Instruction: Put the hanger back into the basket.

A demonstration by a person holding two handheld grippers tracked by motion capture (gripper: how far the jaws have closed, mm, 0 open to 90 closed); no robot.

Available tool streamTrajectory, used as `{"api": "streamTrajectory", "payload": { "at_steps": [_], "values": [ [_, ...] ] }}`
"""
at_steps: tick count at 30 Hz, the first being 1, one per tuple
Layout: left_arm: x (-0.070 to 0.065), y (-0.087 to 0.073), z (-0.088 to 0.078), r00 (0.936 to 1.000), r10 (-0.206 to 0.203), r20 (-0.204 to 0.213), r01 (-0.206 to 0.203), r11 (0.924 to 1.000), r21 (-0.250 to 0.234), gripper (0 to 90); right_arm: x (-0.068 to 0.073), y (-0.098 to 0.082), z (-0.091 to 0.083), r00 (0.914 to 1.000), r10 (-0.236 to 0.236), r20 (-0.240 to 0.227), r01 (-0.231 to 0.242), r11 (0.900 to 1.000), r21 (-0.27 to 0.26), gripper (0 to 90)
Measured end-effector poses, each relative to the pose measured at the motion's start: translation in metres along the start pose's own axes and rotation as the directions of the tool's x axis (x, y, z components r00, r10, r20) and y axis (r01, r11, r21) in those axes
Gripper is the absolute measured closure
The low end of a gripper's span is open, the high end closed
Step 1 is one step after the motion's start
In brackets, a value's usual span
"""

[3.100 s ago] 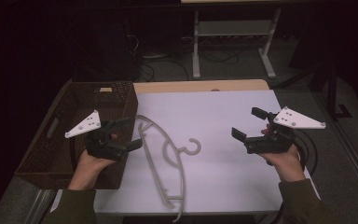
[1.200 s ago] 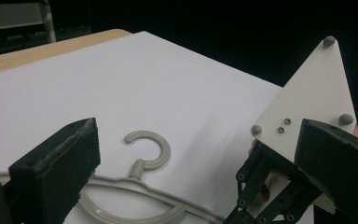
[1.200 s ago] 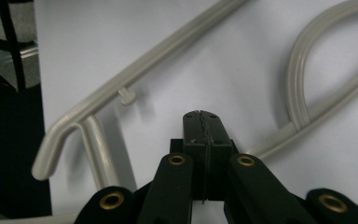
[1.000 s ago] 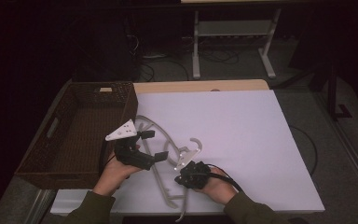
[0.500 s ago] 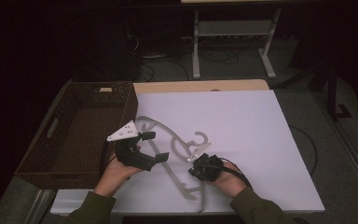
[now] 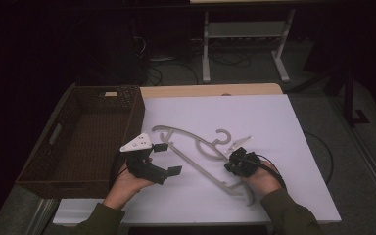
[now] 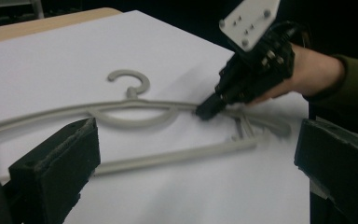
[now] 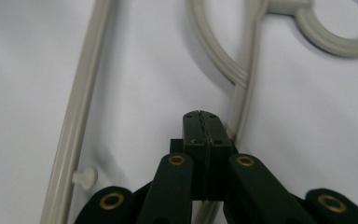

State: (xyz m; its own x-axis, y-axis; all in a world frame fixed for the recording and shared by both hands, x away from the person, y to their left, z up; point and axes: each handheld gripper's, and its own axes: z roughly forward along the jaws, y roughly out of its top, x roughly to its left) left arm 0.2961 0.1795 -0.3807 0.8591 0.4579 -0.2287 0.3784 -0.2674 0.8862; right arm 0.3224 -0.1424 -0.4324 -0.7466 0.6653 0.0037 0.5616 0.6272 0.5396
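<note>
A pale grey plastic hanger (image 6: 200, 165) lies flat on the white board (image 6: 264, 117), its hook (image 6: 223, 133) pointing to the far side. My right gripper (image 6: 230, 163) is shut, jaws pressed together, with its tips down on the hanger's upper arm just below the hook. The right gripper view shows the closed tips (image 8: 203, 119) over that arm, with the hanger's straight bar (image 8: 81, 93) to the left. My left gripper (image 6: 167, 158) stands open just left of the hanger, holding nothing. Its wide jaws (image 7: 196, 177) frame the hanger (image 7: 140, 105) and the right gripper (image 7: 206, 110).
A dark woven basket (image 6: 133, 122) sits at the left of the board, right beside my left hand. A tan table edge (image 6: 210, 90) shows behind the board. A metal stand (image 6: 245, 34) and cables lie on the dark floor beyond.
My right hand has slid to the right across the board, and the hanger has shifted and turned with it. The left gripper has stayed nearly still and open.
</note>
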Motion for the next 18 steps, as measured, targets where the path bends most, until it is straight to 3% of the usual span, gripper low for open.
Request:
{"api": "streamTrajectory", "payload": {
  "at_steps": [3, 5, 6, 11, 13, 14, 15, 16, 17, 18],
  "values": [
    [0.000, -0.002, 0.001, 1.0000, -0.003, 0.001, 0.003, 1.0000, 0.006, 0.0, -0.021, -0.007, -0.005, 0.9984, 0.027, 0.049, -0.028, 1.000, 0.007, 89.8],
    [0.001, -0.003, 0.001, 1.0000, -0.004, 0.000, 0.004, 1.0000, 0.008, 0.0, -0.026, -0.009, -0.005, 0.9977, 0.030, 0.061, -0.030, 1.000, 0.008, 89.8],
    [0.001, -0.003, 0.001, 1.0000, -0.005, -0.001, 0.005, 1.0000, 0.008, 0.0, -0.035, -0.012, -0.006, 0.9941, 0.048, 0.097, -0.049, 0.999, 0.014, 89.8],
    [0.001, -0.004, 0.000, 0.9999, -0.010, -0.001, 0.010, 0.9999, 0.005, 0.0, -0.053, -0.019, -0.010, 0.9893, 0.083, 0.120, -0.084, 0.997, 0.001, 89.8],
    [0.002, -0.004, 0.000, 1.0000, -0.008, -0.002, 0.008, 0.9999, 0.009, 0.0, -0.057, -0.019, -0.014, 0.9909, 0.096, 0.094, -0.094, 0.995, -0.020, 89.7],
    [0.002, -0.004, 0.000, 1.0000, -0.006, -0.002, 0.006, 0.9999, 0.011, 0.0, -0.054, -0.014, -0.019, 0.9929, 0.109, 0.047, -0.105, 0.992, -0.076, 87.0],
    [0.002, -0.005, 0.000, 1.0000, -0.008, -0.003, 0.008, 0.9999, 0.011, 0.0, -0.054, -0.014, -0.019, 0.9929, 0.109, 0.047, -0.105, 0.992, -0.076, 87.0],
    [0.003, -0.005, 0.001, 0.9999, -0.010, -0.004, 0.010, 0.9999, 0.012, 0.0, -0.049, -0.005, -0.020, 0.9923, 0.119, -0.034, -0.123, 0.983, -0.138, 80.0],
    [0.003, -0.005, 0.001, 0.9999, -0.010, -0.004, 0.010, 0.9999, 0.012, 0.0, -0.049, -0.005, -0.020, 0.9923, 0.119, -0.034, -0.123, 0.983, -0.138, 80.0],
    [0.003, -0.006, 0.001, 0.9999, -0.011, -0.004, 0.011, 0.9999, 0.012, 0.0, -0.045, 0.001, -0.018, 0.9925, 0.103, -0.065, -0.112, 0.983, -0.149, 77.3]
  ]
}}
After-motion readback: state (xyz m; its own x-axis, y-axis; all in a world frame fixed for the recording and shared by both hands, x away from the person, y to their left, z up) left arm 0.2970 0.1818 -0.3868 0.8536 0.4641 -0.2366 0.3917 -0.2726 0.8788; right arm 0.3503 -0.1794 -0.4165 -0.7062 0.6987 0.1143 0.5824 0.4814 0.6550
